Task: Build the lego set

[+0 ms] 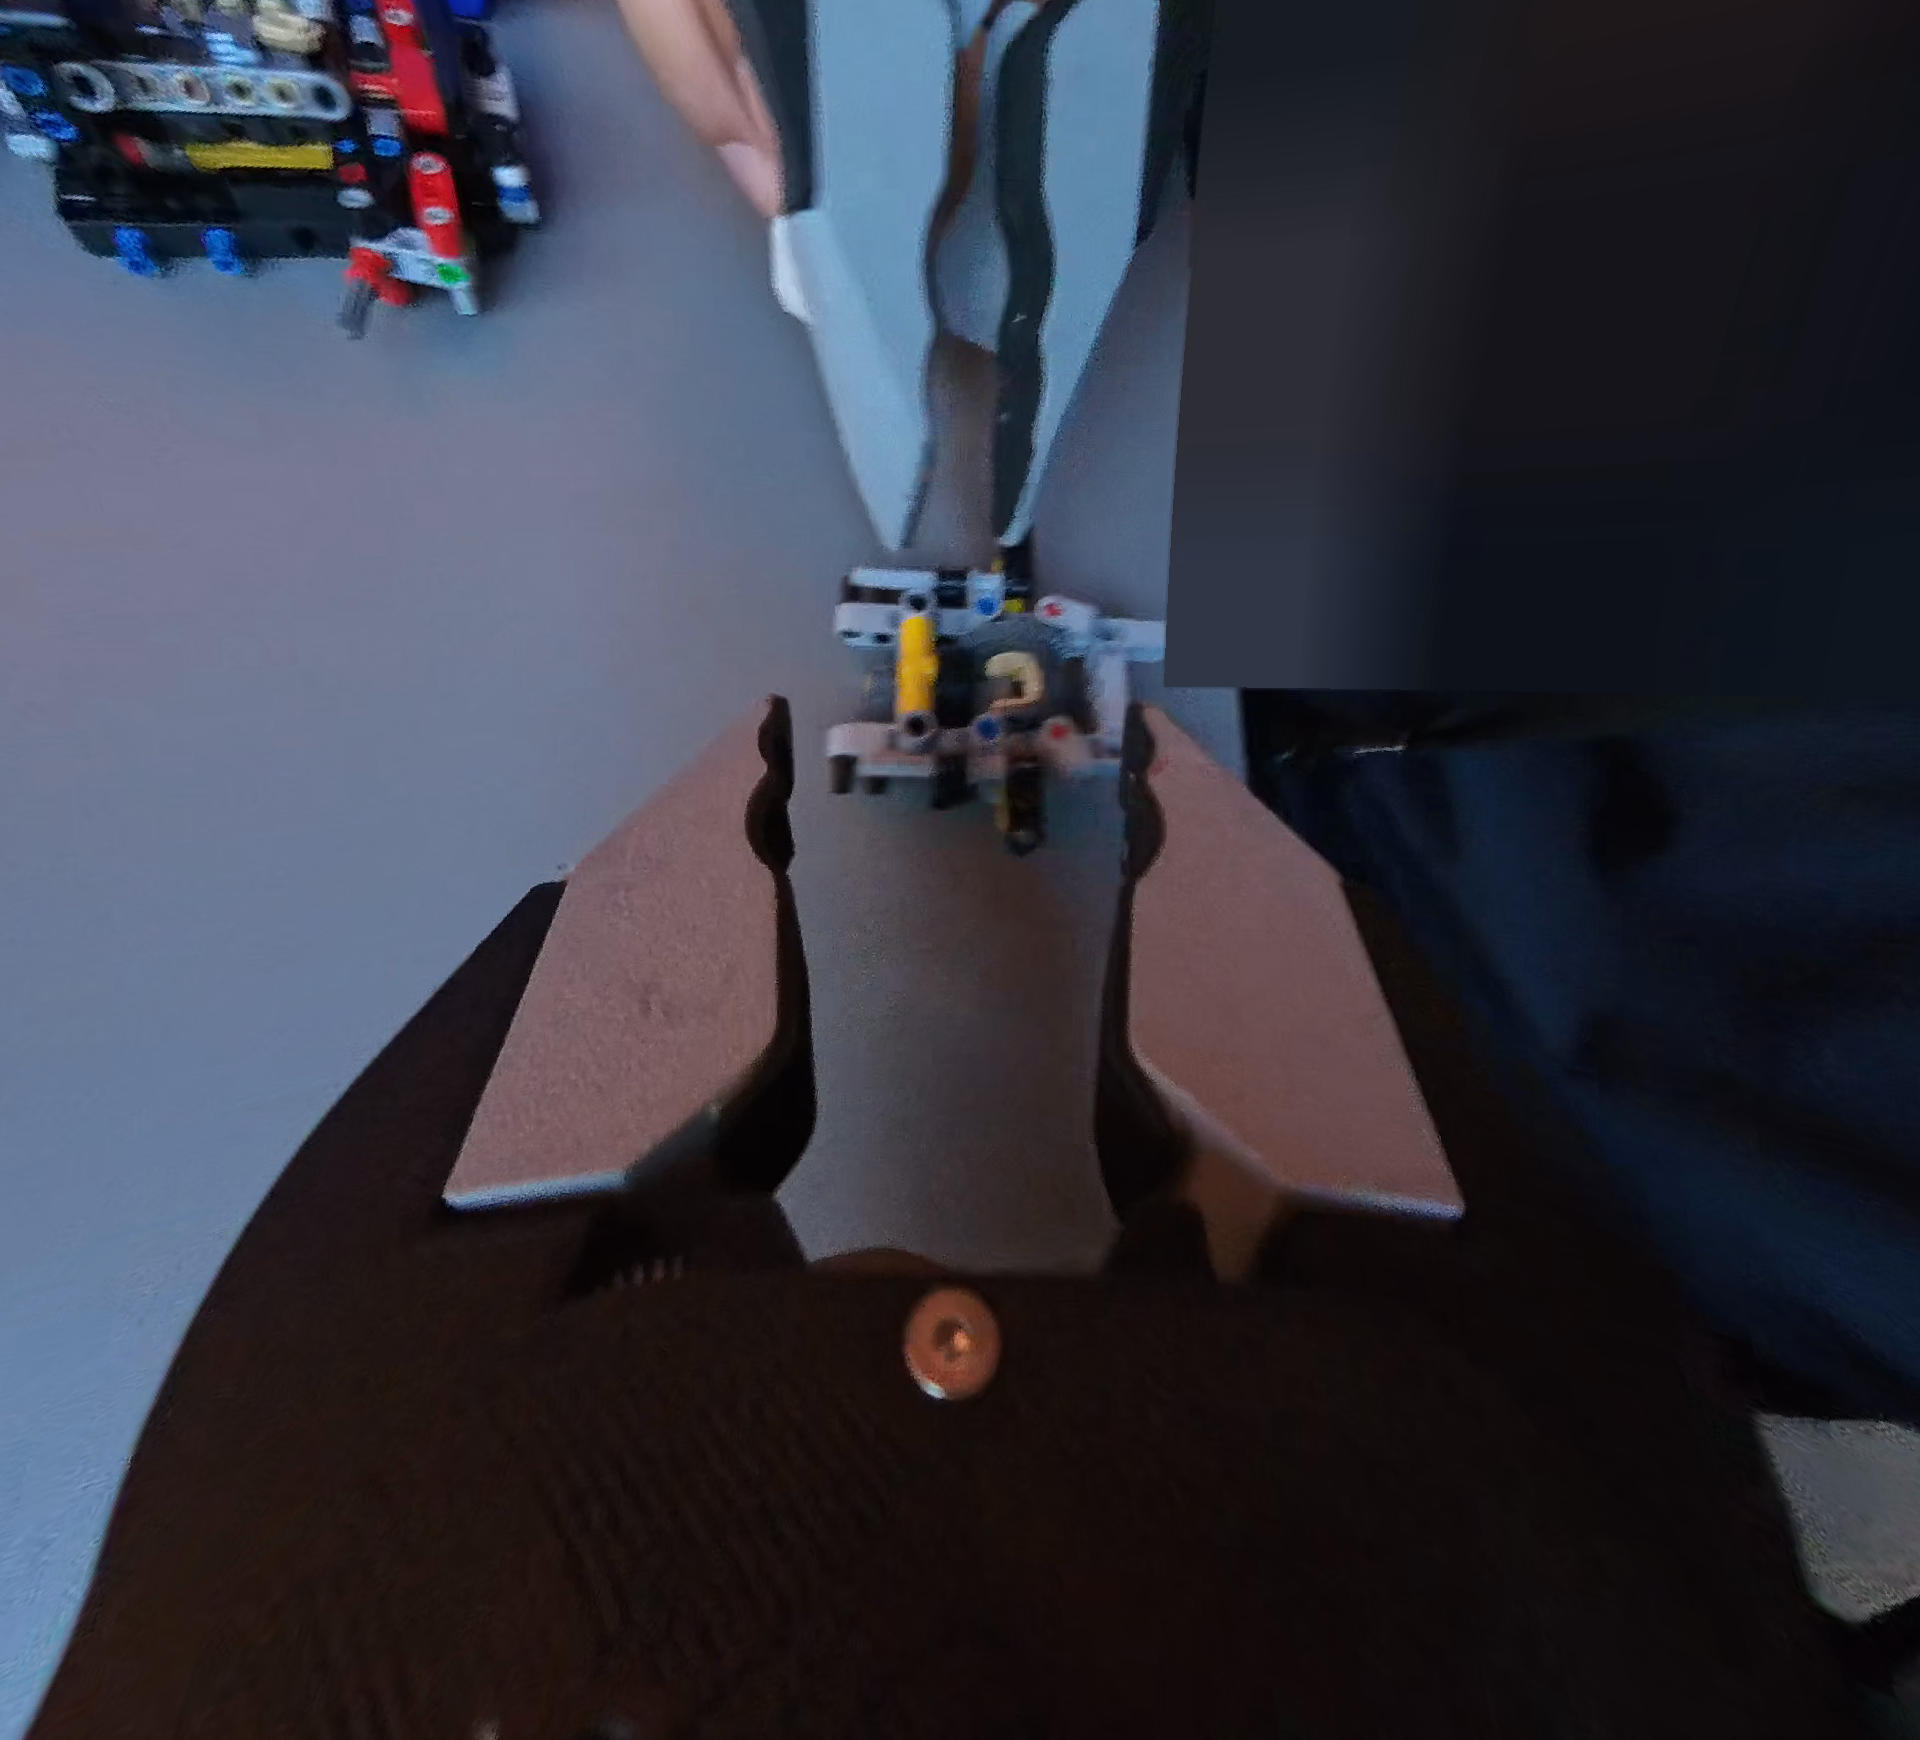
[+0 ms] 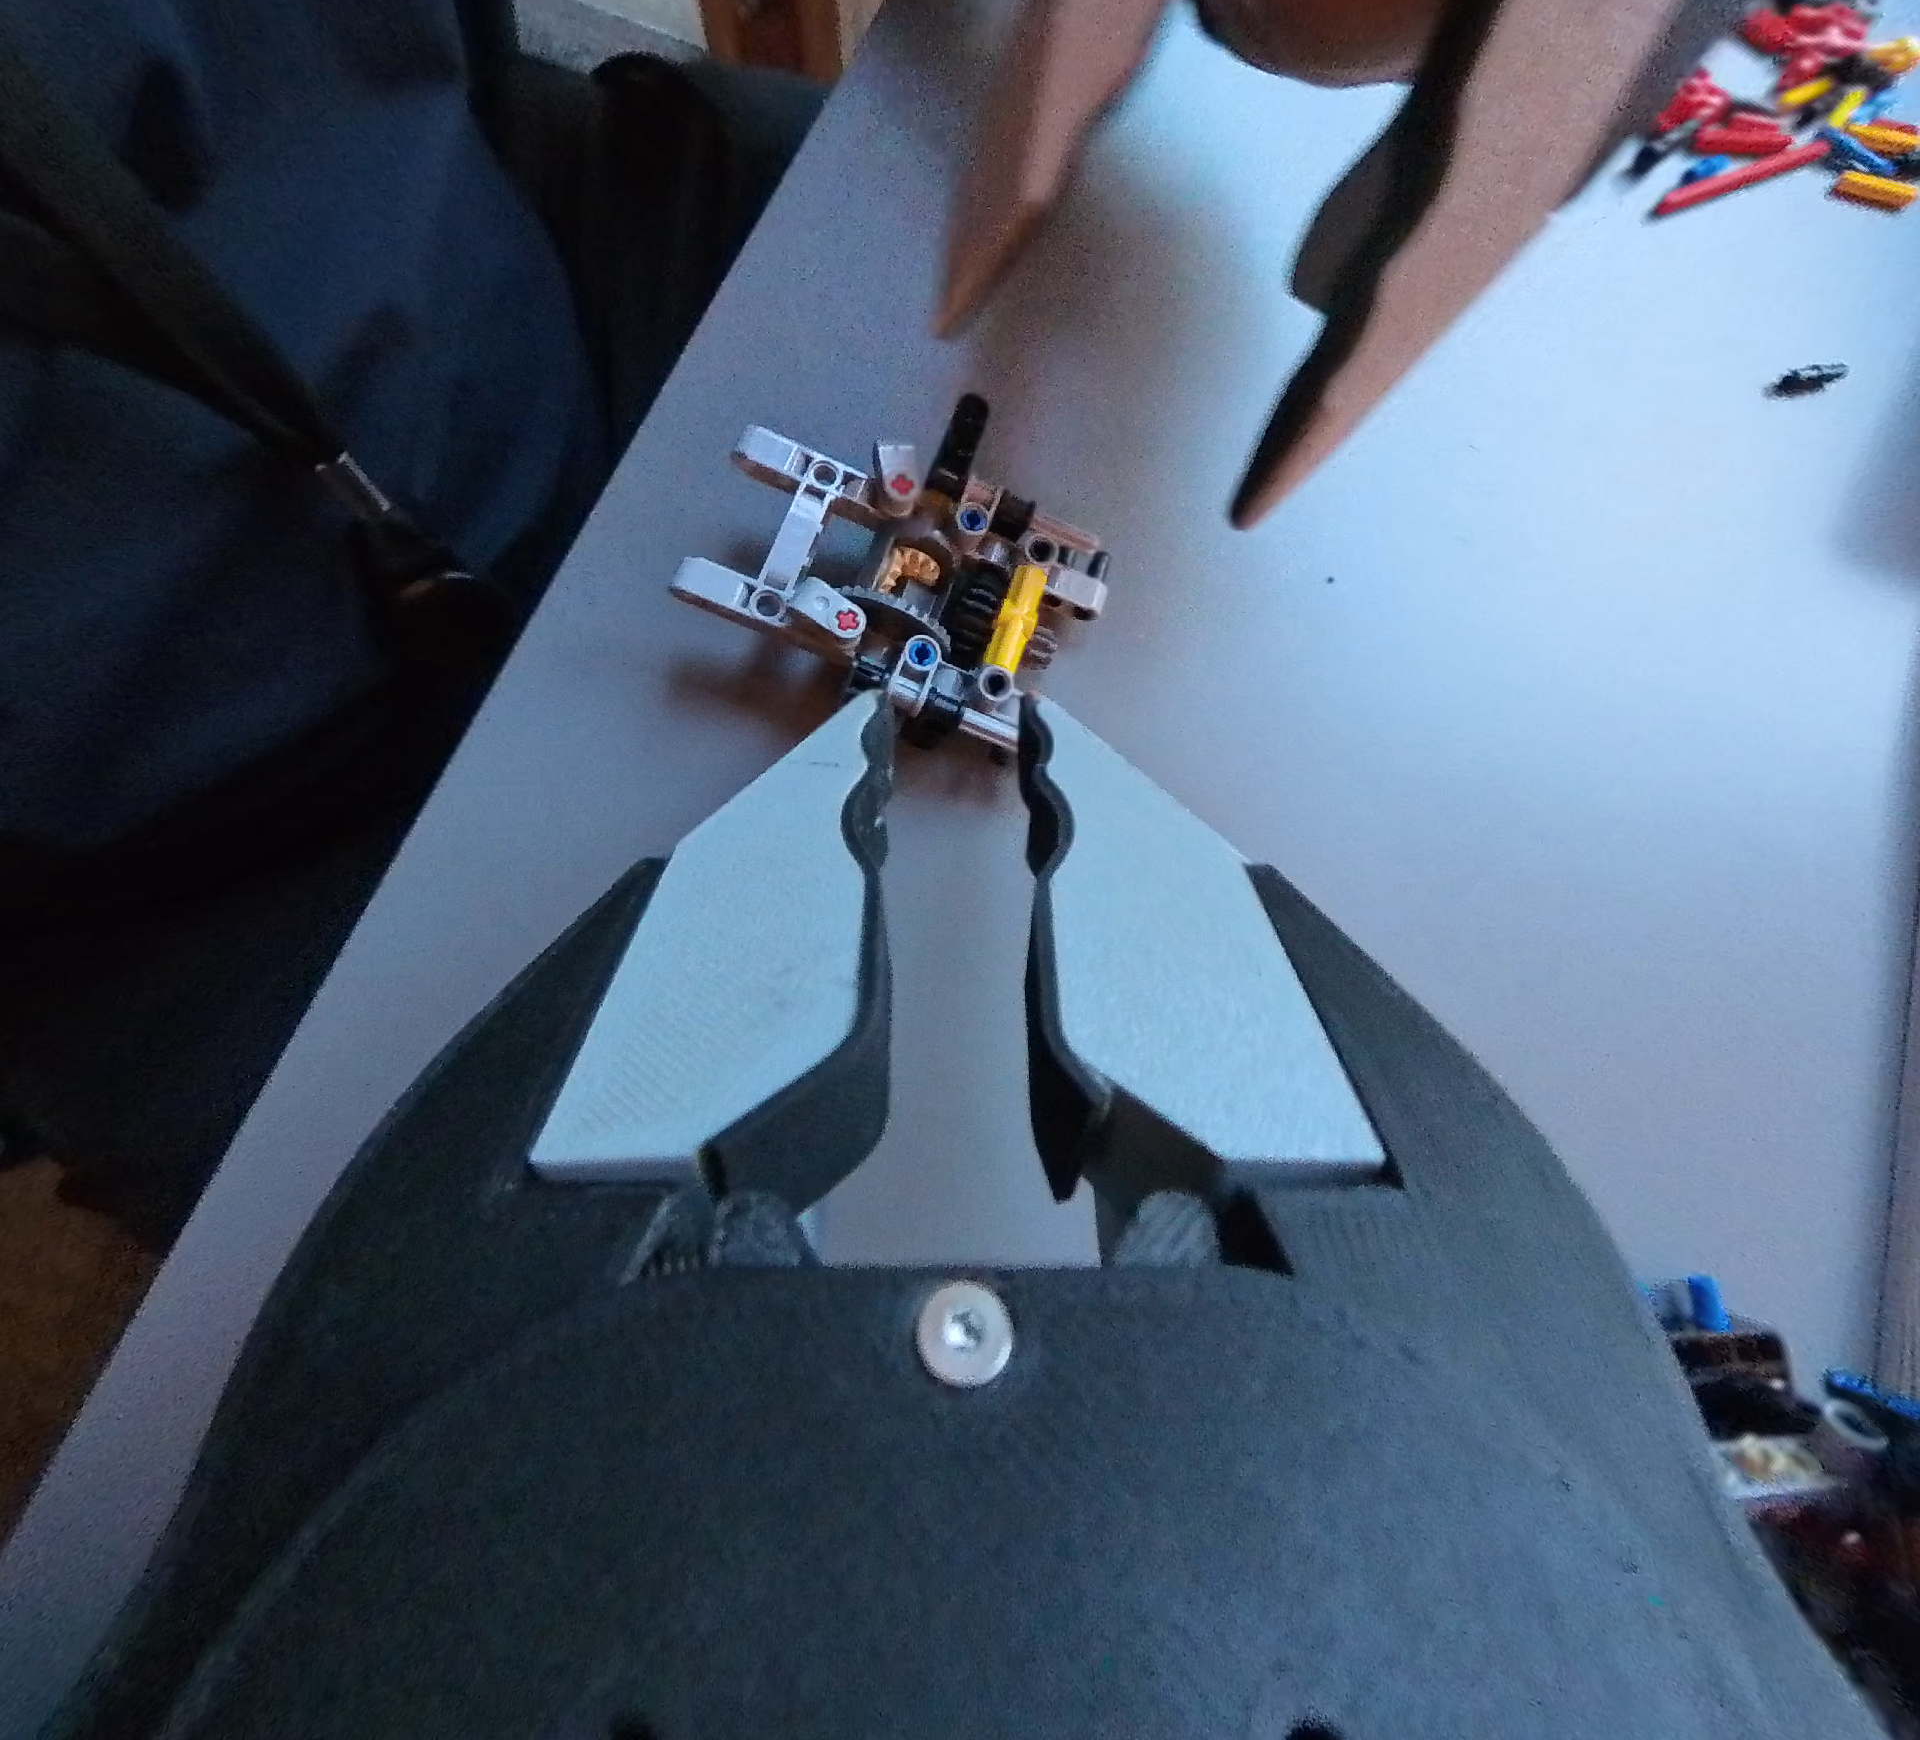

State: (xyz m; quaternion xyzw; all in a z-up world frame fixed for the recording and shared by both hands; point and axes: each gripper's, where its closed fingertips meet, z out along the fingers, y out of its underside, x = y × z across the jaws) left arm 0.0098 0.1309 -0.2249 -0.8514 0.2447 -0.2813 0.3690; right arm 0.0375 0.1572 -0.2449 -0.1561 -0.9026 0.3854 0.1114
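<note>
On grey table (image 2: pixel 1455 755): small brick assy (image 2: pixel 914 589), no container.

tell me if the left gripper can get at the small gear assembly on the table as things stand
Probably yes. The left gripper is open, with the small gear assembly just ahead of its fingertips and bare table between. The right gripper sits at the assembly's opposite end, not across the left's path.

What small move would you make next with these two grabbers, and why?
Probably ease the left gripper slightly forward. Its jaws stand wide open just short of the small brick assembly, gripping nothing, while the right gripper already has its jaws flanking the opposite end. I cannot tell whether they press on it.
</note>
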